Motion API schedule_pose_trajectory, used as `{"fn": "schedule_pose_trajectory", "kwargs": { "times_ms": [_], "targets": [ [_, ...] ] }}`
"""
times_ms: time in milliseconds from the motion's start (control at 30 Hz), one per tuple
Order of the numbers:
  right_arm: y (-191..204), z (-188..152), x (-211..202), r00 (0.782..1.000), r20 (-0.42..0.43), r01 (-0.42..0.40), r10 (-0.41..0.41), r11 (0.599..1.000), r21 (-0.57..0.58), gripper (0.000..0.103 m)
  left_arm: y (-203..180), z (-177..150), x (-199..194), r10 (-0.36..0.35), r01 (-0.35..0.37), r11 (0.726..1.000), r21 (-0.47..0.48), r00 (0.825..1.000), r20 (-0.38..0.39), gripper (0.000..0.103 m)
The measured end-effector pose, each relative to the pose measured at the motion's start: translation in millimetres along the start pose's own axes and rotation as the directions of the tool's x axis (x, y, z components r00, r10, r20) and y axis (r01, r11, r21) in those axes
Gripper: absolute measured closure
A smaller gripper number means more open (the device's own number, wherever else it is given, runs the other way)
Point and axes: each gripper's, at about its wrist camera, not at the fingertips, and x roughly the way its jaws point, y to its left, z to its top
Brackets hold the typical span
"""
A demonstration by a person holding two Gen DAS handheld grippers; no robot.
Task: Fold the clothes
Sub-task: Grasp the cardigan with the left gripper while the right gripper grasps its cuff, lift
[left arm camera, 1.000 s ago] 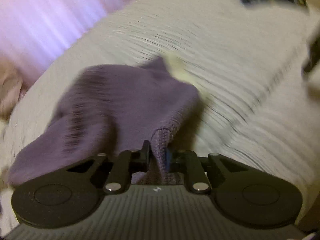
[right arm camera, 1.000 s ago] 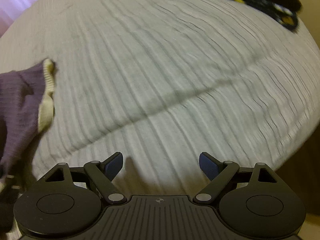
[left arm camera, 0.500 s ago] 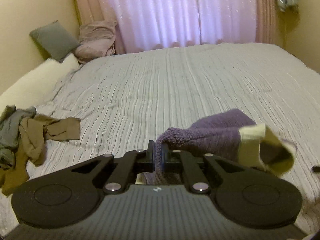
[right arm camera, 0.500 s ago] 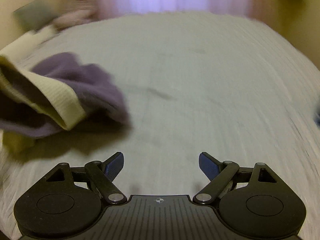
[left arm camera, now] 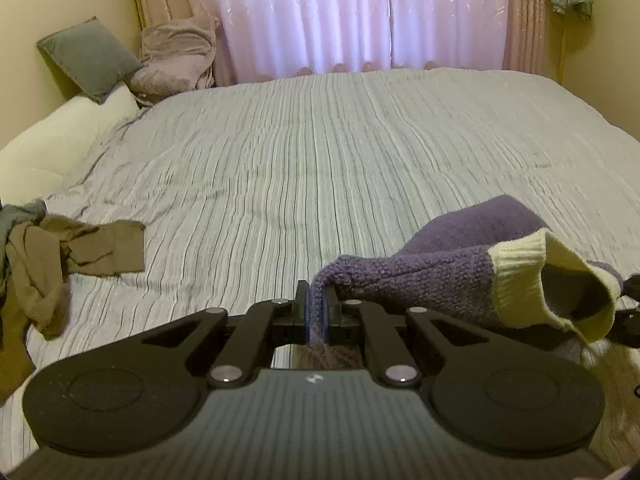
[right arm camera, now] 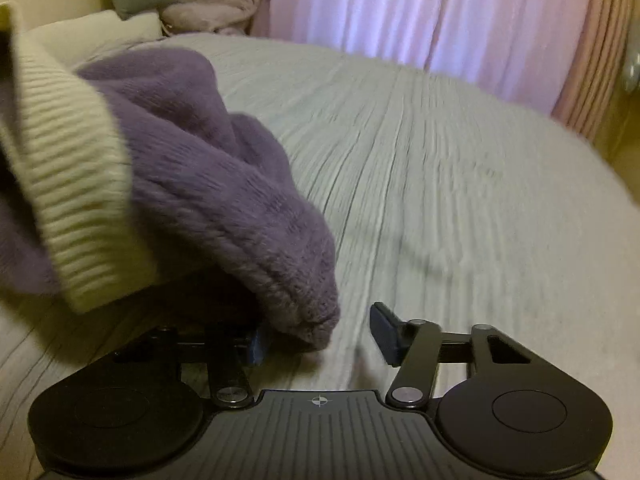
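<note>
A purple knitted sweater [left arm camera: 432,276] with a cream ribbed cuff [left arm camera: 520,276] hangs above the striped bedcover [left arm camera: 320,152]. My left gripper [left arm camera: 318,312] is shut on a purple edge of it, the knit pinched between the pads. In the right wrist view the same sweater [right arm camera: 208,168] and its cuff [right arm camera: 72,184] fill the left side. My right gripper [right arm camera: 320,340] is closing, with a thick purple hem hanging between its jaws. The pads still stand apart from the knit, and the left finger is partly hidden under the fabric.
A heap of brown and grey clothes [left arm camera: 48,252] lies at the bed's left edge. A cream pillow [left arm camera: 52,148], a grey cushion [left arm camera: 88,56] and a pink blanket [left arm camera: 176,56] sit at the head. Pink curtains [left arm camera: 360,16] hang behind the bed.
The left gripper has lifted the sweater and swung round to face the curtains. The right gripper has moved over to the sweater, and its wide jaws have narrowed around a purple hem.
</note>
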Motion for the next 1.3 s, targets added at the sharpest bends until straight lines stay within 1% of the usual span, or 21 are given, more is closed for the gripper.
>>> {"fn": "schedule_pose_trajectory", "kwargs": {
  "times_ms": [67,100,200,267,333,433,533,600,667,733,833,900,1000,1100,1167,1200,1267,1300],
  "targets": [
    [-6,5,-7,0.998,0.046,-0.045,0.042,0.997,0.062,0.086,2,1,-6,0.01,-0.01,1.0,-0.006,1.0,0.018,0.097],
    [-10,9,-16,0.995,0.092,-0.049,0.04,0.995,0.09,0.088,3,2,-10,0.015,-0.014,1.0,-0.009,1.0,0.027,0.097],
    [-22,30,-48,0.985,0.172,-0.014,-0.01,0.991,0.136,0.09,10,13,-28,0.052,-0.049,0.998,-0.041,0.995,0.082,0.098],
    [-27,49,-73,0.974,0.227,-0.009,-0.021,0.992,0.129,0.091,12,25,-49,0.086,-0.079,0.995,-0.056,0.987,0.138,0.098],
    [-24,70,-102,0.955,0.294,0.005,-0.029,0.997,0.083,0.092,13,41,-75,0.124,-0.111,0.991,-0.076,0.971,0.203,0.098],
    [-30,106,-150,0.917,0.396,0.027,-0.038,0.999,0.031,0.096,16,65,-120,0.166,-0.139,0.984,-0.111,0.94,0.296,0.098],
    [-26,131,-213,0.863,0.501,0.079,-0.058,0.997,-0.02,0.097,9,83,-166,0.191,-0.15,0.979,-0.136,0.904,0.382,0.098],
    [-30,145,-254,0.82,0.569,0.116,-0.063,0.992,-0.056,0.097,3,90,-195,0.202,-0.149,0.977,-0.154,0.878,0.433,0.098],
    [-38,152,-288,0.79,0.61,0.15,-0.062,0.984,-0.095,0.097,-5,92,-223,0.209,-0.143,0.975,-0.171,0.855,0.475,0.098],
    [-44,150,-324,0.761,0.646,0.192,-0.065,0.973,-0.128,0.098,-13,92,-248,0.21,-0.133,0.974,-0.185,0.838,0.503,0.098],
    [-52,137,-372,0.73,0.68,0.221,-0.068,0.965,-0.141,0.098,-27,88,-286,0.19,-0.107,0.977,-0.184,0.825,0.533,0.098],
    [-60,116,-405,0.706,0.703,0.244,-0.087,0.961,-0.126,0.098,-38,84,-311,0.166,-0.088,0.982,-0.166,0.816,0.554,0.098],
    [-73,94,-449,0.671,0.732,0.256,-0.119,0.964,-0.078,0.098,-56,82,-350,0.129,-0.062,0.989,-0.132,0.8,0.586,0.098],
    [-75,82,-498,0.632,0.762,0.278,-0.141,0.959,-0.053,0.098,-70,85,-385,0.109,-0.058,0.993,-0.102,0.781,0.615,0.098],
    [-77,74,-529,0.606,0.78,0.294,-0.155,0.955,-0.038,0.098,-77,93,-400,0.096,-0.057,0.995,-0.082,0.773,0.628,0.098],
    [-81,73,-538,0.597,0.786,0.308,-0.161,0.951,-0.039,0.098,-79,99,-404,0.09,-0.056,0.996,-0.073,0.77,0.631,0.098],
    [-86,68,-551,0.589,0.79,0.33,-0.171,0.943,-0.042,0.098,-82,116,-402,0.076,-0.048,0.997,-0.061,0.771,0.633,0.098],
    [-89,69,-552,0.591,0.787,0.339,-0.176,0.94,-0.045,0.098,-83,125,-394,0.07,-0.046,0.997,-0.055,0.775,0.629,0.098]
  ]
}}
